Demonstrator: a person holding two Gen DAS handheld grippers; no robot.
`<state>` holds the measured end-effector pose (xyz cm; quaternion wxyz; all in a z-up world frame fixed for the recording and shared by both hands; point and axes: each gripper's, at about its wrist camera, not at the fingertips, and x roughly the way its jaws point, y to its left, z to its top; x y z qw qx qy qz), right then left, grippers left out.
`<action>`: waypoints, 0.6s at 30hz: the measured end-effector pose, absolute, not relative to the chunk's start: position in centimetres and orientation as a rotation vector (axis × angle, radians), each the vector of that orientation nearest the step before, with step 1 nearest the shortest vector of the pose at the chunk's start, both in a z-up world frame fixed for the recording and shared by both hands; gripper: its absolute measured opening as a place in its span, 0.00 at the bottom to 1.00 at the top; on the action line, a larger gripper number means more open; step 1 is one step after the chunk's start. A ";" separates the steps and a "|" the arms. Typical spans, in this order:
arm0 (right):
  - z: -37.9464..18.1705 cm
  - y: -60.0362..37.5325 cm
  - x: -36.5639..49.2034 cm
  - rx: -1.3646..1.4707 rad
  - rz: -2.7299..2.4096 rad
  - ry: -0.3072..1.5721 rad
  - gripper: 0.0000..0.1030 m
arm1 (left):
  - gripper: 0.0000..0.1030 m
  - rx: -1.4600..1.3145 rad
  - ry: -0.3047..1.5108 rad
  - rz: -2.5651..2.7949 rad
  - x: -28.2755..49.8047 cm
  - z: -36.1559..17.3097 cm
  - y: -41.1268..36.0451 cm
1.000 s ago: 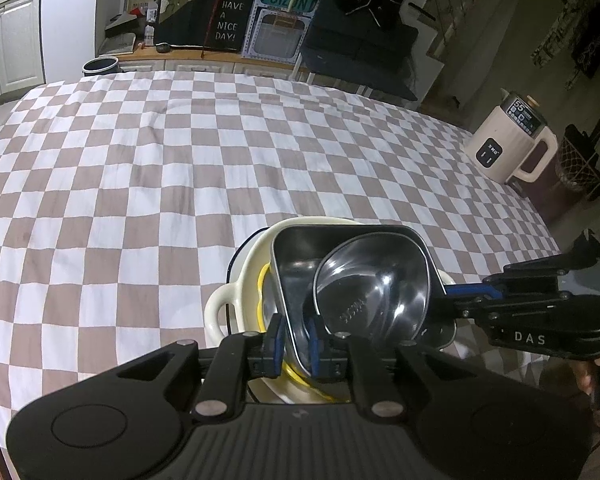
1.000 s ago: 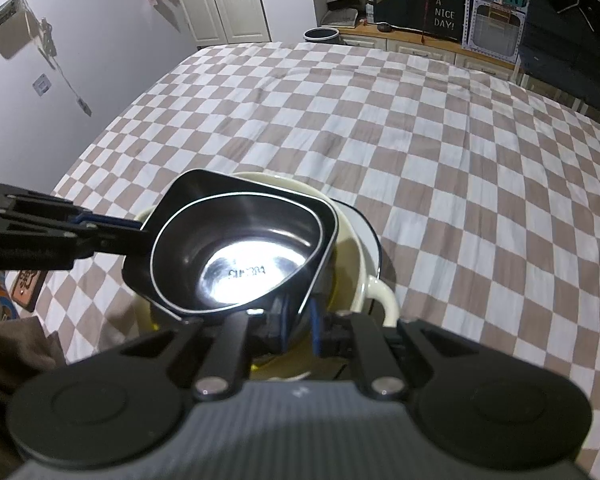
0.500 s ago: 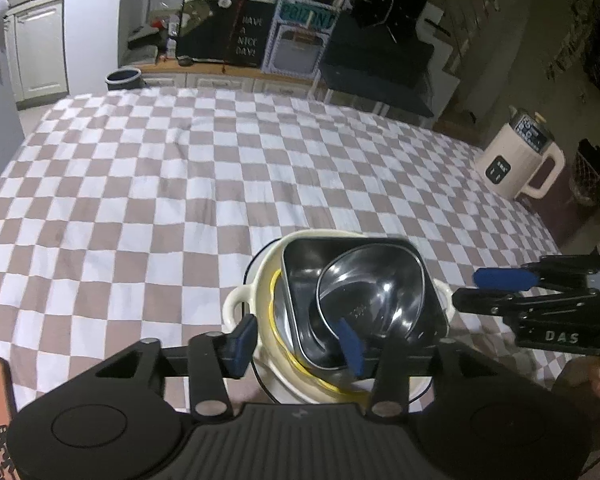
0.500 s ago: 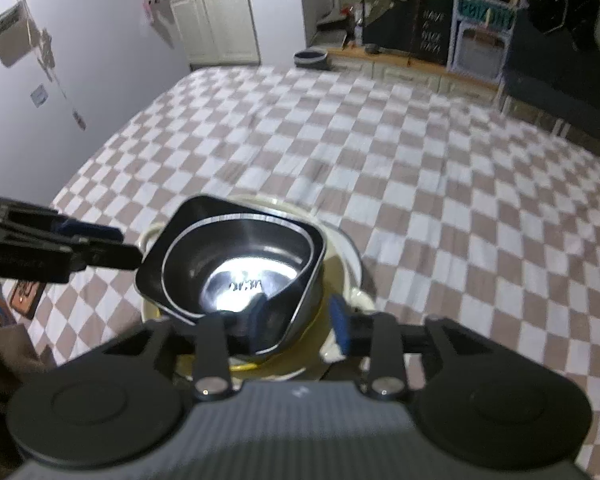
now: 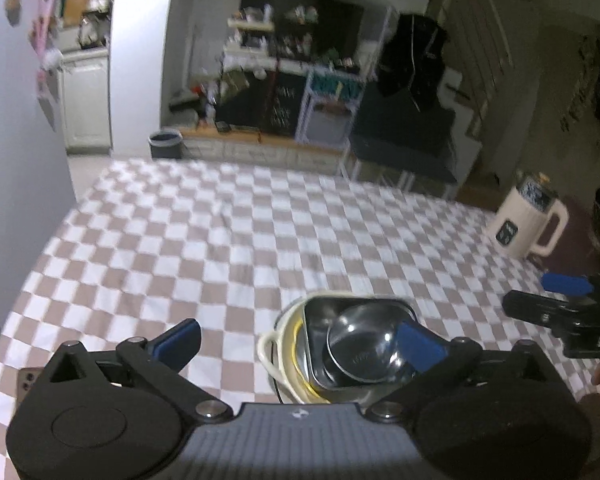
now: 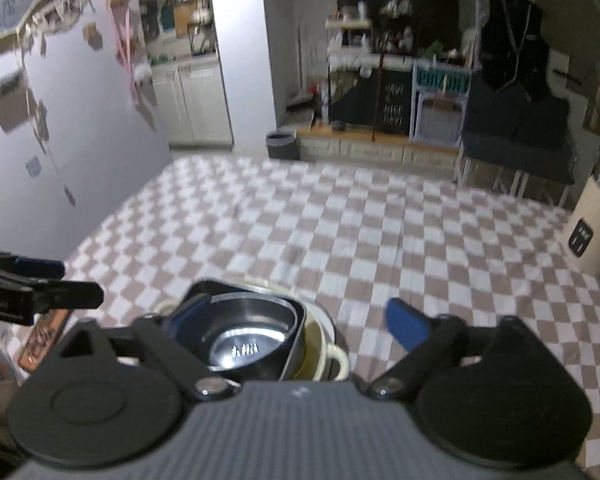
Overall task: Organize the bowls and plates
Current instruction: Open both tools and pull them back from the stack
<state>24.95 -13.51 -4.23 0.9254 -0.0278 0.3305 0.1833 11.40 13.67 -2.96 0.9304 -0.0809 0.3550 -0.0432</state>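
Checkered cloth (image 5: 260, 240), brown and white, is covering the wide surface stretching ahead of both tongs, bare beyond the dishes. One nested stack is sitting just below and between them: a cream two-handled dish (image 5: 272, 354) at the bottom, a yellow rim (image 5: 300, 360) showing inside it, then a square steel tray (image 5: 320, 324), then one round steel bowl (image 5: 364, 348) on top. That is making at least four pieces, all in a single pile.

The left gripper (image 5: 300, 344) is opening, its jaws spreading wide and gripping nothing; its right blue pad is crossing in front of the bowl without pressing on it. The right gripper (image 6: 296, 320) is opening too, wide and empty, its left pad overlapping the tray's rim in view.

Far right of the left tongs, one cream jug-shaped appliance (image 5: 528, 220) is standing beyond the cloth's edge. One dark bin (image 5: 165, 143) is standing past the far edge. Left of the right tongs, one phone-like object (image 6: 44, 338) is lying near the cloth's edge.
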 end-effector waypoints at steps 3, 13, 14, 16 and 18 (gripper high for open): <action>-3.2 -14.0 23.2 -0.045 0.339 0.621 1.00 | 1.00 -0.145 0.706 -0.061 10.2 -2.3 13.3; -2.3 -15.4 17.7 -0.006 0.279 0.505 1.00 | 1.00 0.006 0.562 0.005 5.2 -0.9 10.5; -2.2 -15.6 17.2 -0.001 0.282 0.503 1.00 | 1.00 0.011 0.549 0.003 4.7 -0.8 10.2; -2.4 -15.8 16.1 0.004 0.290 0.496 1.00 | 1.00 0.035 0.515 0.028 3.6 -0.9 9.6; -2.8 -15.9 15.1 0.000 0.289 0.500 1.00 | 1.00 0.068 0.490 0.046 2.8 -1.0 9.0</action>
